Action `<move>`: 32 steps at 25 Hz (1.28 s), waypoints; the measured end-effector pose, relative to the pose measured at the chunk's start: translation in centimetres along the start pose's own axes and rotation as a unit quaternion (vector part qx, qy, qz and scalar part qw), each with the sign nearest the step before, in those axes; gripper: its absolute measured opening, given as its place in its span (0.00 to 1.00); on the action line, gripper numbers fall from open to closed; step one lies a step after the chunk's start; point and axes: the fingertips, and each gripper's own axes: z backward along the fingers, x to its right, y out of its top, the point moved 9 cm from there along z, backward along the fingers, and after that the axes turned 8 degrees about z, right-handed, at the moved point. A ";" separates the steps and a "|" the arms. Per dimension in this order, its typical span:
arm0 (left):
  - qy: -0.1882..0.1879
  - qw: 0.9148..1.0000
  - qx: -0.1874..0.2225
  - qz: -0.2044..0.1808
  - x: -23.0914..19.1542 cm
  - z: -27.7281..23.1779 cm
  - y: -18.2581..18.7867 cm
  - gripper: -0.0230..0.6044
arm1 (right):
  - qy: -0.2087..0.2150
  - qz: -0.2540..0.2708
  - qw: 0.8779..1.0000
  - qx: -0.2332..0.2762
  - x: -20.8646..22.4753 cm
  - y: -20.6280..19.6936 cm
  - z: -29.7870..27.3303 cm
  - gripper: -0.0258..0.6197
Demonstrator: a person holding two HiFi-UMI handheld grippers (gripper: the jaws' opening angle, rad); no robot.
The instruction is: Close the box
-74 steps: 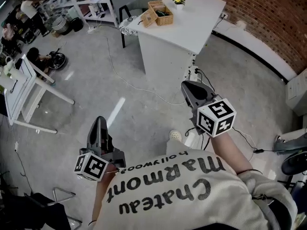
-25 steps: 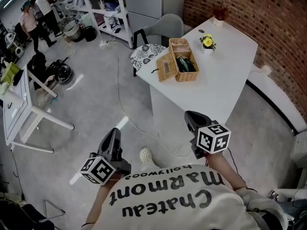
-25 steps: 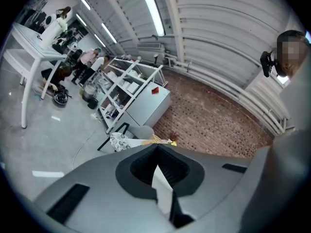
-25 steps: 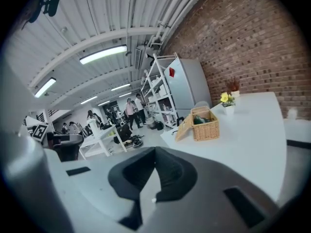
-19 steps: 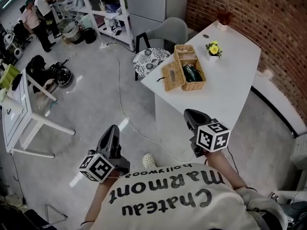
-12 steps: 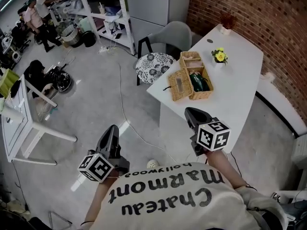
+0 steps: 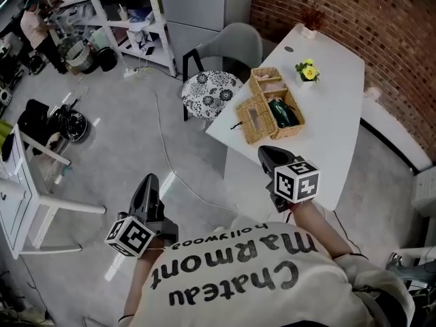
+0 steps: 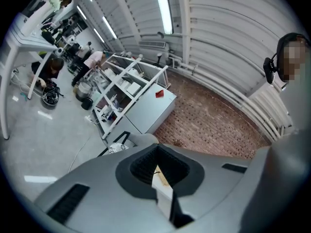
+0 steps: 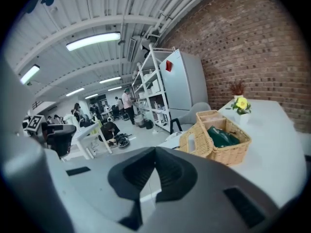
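The wicker box (image 7: 274, 116) stands open on the near end of the white table (image 7: 334, 121). Its two lid flaps are folded outward and a dark green thing (image 7: 283, 112) lies inside. My right gripper (image 7: 263, 153) is shut and empty, held in the air just short of the table's near corner and pointing at the box. The right gripper view has the box (image 9: 221, 144) ahead and to the right of the shut gripper (image 9: 155, 150). My left gripper (image 7: 148, 180) hangs over the floor to the left, also shut and empty, with its jaws together (image 8: 156, 148).
A small pot of yellow flowers (image 7: 308, 71) stands behind the box. A grey chair (image 7: 228, 46) with a patterned cushion (image 7: 208, 90) sits at the table's left side. A cable (image 7: 163, 148) runs across the concrete floor. A brick wall (image 7: 381, 39) lies beyond, and shelving (image 7: 122, 12) at the far left.
The table and box have come closer, so the right gripper now sits just below the box in the head view. Both grippers stay shut and empty.
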 end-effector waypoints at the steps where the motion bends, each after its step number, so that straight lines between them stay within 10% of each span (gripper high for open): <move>1: 0.003 1.000 0.001 0.002 -0.3 0.0 0.1 0.04 | -0.009 0.007 1.000 -0.012 0.2 0.0 -0.5 0.05; 9: 0.063 0.997 0.044 0.025 -4.3 2.5 1.7 0.04 | -0.014 0.166 0.983 -0.084 1.0 2.8 -5.9 0.16; 18: 0.126 0.986 0.103 0.037 -6.6 3.0 4.1 0.04 | 0.122 0.234 0.945 -0.192 3.2 6.6 -15.0 0.21; 32: 0.148 0.978 0.124 0.081 -9.3 -1.3 4.4 0.04 | 0.232 0.369 0.802 -0.409 4.0 3.0 -25.4 0.25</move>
